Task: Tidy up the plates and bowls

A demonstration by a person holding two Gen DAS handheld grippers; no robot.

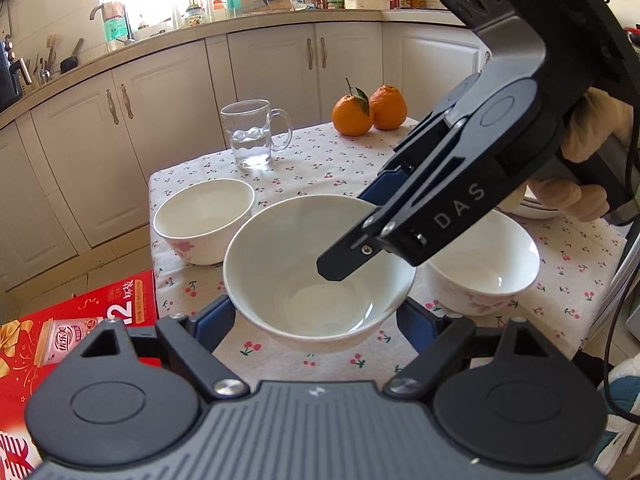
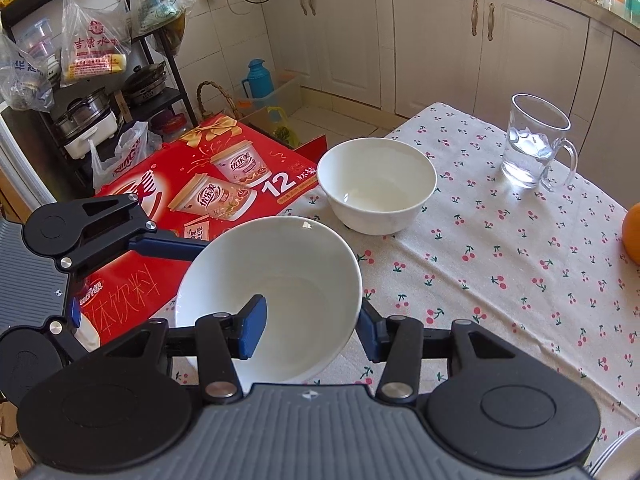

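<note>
A white bowl (image 1: pixel 320 268) sat low in the centre of the left wrist view, lifted off the cherry-print cloth (image 1: pixel 320 160) and carried by both grippers at once. The left gripper (image 1: pixel 320 316) stood about half open, its two blue pads (image 1: pixel 216 316) against the bowl's outer wall on either side, so it gripped the bowl across its width. The right gripper (image 1: pixel 360 232) came in from the upper right of that frame, held by a gloved hand (image 1: pixel 588 128); its jaws were nearly closed and pinched the bowl's rim, one finger inside the bowl and the other outside.

In the right wrist view the same bowl (image 2: pixel 280 280) filled the lower centre, tilted. The right gripper (image 2: pixel 308 332) clamped its wall: a blue pad (image 2: pixel 252 332) lay inside the bowl and the other pad pressed outside at lower right of it. The left gripper (image 2: pixel 168 248) reached in from the left edge, one finger touching the bowl's far side.

A second bowl (image 2: pixel 376 184) rested on the cloth above the centre, near the table's edge. A third bowl (image 1: pixel 480 264) stood at the right of the left wrist view, with plates (image 1: pixel 532 206) partly hidden behind the hand. A glass mug (image 2: pixel 536 148) with water stood at upper right, two oranges (image 1: pixel 368 108) farther back, and a red box (image 2: pixel 200 200) lay beside the table.
</note>
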